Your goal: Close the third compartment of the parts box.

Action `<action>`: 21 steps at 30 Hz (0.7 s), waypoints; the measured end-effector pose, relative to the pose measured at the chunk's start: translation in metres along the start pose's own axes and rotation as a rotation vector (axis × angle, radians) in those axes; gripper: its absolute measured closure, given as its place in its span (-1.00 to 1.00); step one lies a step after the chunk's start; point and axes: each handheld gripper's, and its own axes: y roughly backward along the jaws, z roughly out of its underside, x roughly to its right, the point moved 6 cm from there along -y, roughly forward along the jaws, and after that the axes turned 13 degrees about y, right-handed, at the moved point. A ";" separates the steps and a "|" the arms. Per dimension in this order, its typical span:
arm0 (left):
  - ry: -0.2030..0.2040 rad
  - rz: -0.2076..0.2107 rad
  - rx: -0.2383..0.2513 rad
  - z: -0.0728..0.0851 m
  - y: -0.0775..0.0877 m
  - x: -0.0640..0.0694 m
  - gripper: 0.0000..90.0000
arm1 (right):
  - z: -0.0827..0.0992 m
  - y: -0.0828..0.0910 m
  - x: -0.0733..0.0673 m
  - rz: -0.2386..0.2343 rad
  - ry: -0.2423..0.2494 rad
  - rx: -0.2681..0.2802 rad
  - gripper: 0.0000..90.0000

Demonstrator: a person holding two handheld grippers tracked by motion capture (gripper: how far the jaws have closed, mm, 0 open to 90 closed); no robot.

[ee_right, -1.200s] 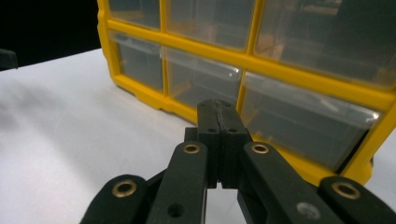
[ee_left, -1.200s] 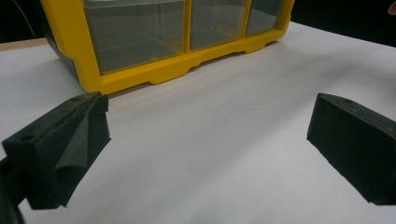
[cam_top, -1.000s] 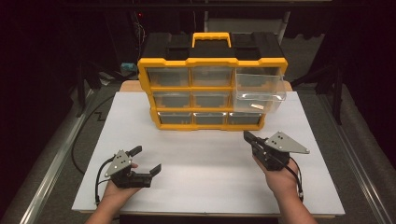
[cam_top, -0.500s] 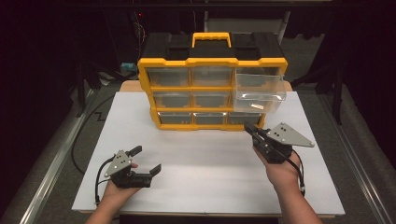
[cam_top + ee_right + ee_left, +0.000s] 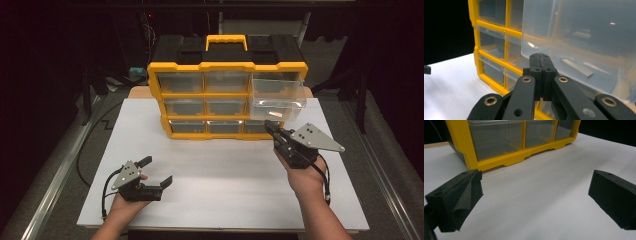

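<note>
Right gripper [image 5: 270, 126], jaws pressed together on nothing, sits just below and near of the pulled-out clear drawer [image 5: 278, 94], while the left gripper [image 5: 156, 171] gapes far away.

Glossy clear plastic drawer [image 5: 278, 93] in yellow plastic organizer [image 5: 200, 67]; matt white tabletop [image 5: 220, 175].
</note>
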 end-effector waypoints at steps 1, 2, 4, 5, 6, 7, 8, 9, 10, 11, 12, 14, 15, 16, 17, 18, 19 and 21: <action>-0.002 0.001 -0.001 0.000 0.000 0.000 -0.99 | -0.002 0.001 0.001 0.004 0.002 0.003 1.00; -0.003 0.002 -0.001 0.000 0.000 0.000 -0.99 | -0.004 0.001 0.003 0.008 0.004 0.007 1.00; -0.003 0.002 0.000 0.000 0.000 0.000 -0.99 | -0.008 0.003 0.005 0.016 0.005 0.012 1.00; -0.003 0.003 0.001 0.000 0.000 0.000 -0.99 | -0.010 0.003 0.006 0.020 0.010 0.015 1.00; -0.002 0.004 0.001 0.000 0.000 0.000 -0.99 | -0.011 0.004 0.007 0.022 0.009 0.017 1.00; -0.002 0.004 0.001 0.000 0.000 0.000 -0.99 | -0.013 0.004 0.008 0.024 0.011 0.020 1.00; -0.003 0.004 0.001 0.000 0.000 0.000 -0.99 | -0.015 0.005 0.009 0.030 0.014 0.025 1.00; -0.004 0.004 0.002 0.000 0.000 0.000 -0.99 | -0.016 0.005 0.010 0.031 0.013 0.025 1.00; -0.004 0.004 0.002 0.000 0.001 0.000 -0.99 | -0.018 0.006 0.011 0.034 0.013 0.028 1.00; -0.004 0.004 0.003 0.000 0.001 0.000 -0.99 | -0.019 0.006 0.012 0.036 0.013 0.032 1.00; -0.004 0.004 0.004 -0.001 0.001 0.000 -0.99 | -0.021 0.007 0.013 0.040 0.015 0.032 1.00; -0.002 0.004 0.007 -0.001 0.001 0.000 -0.99 | -0.023 0.008 0.015 0.046 0.017 0.036 1.00; -0.002 0.004 0.007 -0.001 0.001 0.000 -0.99 | -0.025 0.008 0.015 0.049 0.019 0.037 1.00; -0.002 0.004 0.007 -0.001 0.001 0.000 -0.99 | -0.026 0.008 0.016 0.051 0.019 0.037 1.00; -0.003 0.004 0.007 -0.001 0.001 0.000 -0.99 | -0.026 0.009 0.016 0.052 0.020 0.037 1.00; -0.003 0.005 0.007 -0.001 0.001 0.000 -0.99 | -0.028 0.009 0.017 0.055 0.020 0.042 1.00; -0.002 0.005 0.007 -0.001 0.001 0.000 -0.99 | -0.029 0.010 0.018 0.058 0.021 0.044 1.00; -0.003 0.005 0.007 -0.001 0.001 0.000 -0.99 | -0.030 0.011 0.020 0.064 0.021 0.048 1.00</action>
